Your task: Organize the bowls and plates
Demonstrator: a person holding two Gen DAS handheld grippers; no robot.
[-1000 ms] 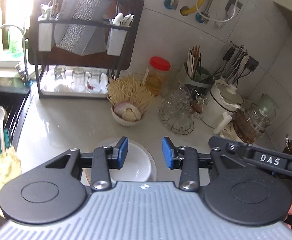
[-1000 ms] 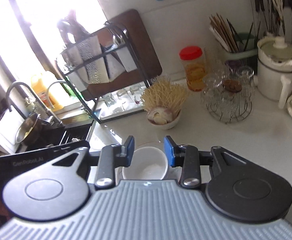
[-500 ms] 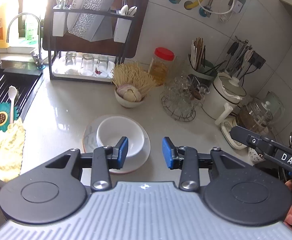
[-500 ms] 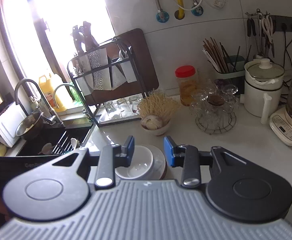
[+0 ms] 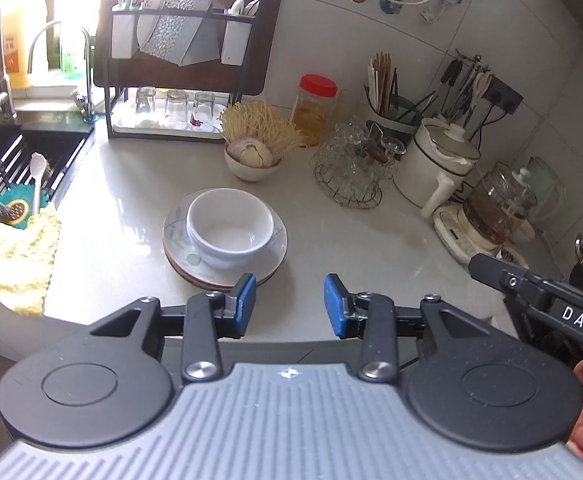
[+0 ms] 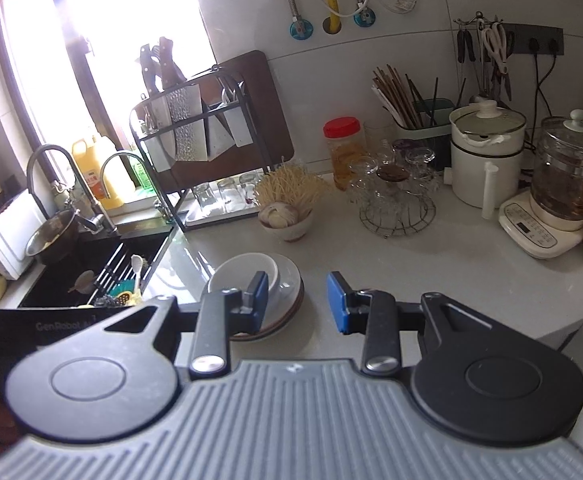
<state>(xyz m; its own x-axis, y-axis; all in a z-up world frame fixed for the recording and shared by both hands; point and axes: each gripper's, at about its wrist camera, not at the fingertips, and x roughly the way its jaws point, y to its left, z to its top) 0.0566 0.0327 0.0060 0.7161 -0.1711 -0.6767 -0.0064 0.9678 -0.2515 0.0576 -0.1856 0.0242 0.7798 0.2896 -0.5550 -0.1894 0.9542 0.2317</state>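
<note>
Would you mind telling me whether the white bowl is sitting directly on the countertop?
No, the white bowl sits on top of a stack of plates, not on the countertop.

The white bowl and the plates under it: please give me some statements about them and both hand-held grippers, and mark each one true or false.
1. The white bowl sits on the stack of plates. True.
2. The bowl is full of noodles. False: it is empty.
3. The left hand-held gripper is open and holds nothing. True.
4. The right hand-held gripper is shut on the bowl. False: it is open, holding nothing.
5. The plates lie in the sink. False: they are on the counter.
</note>
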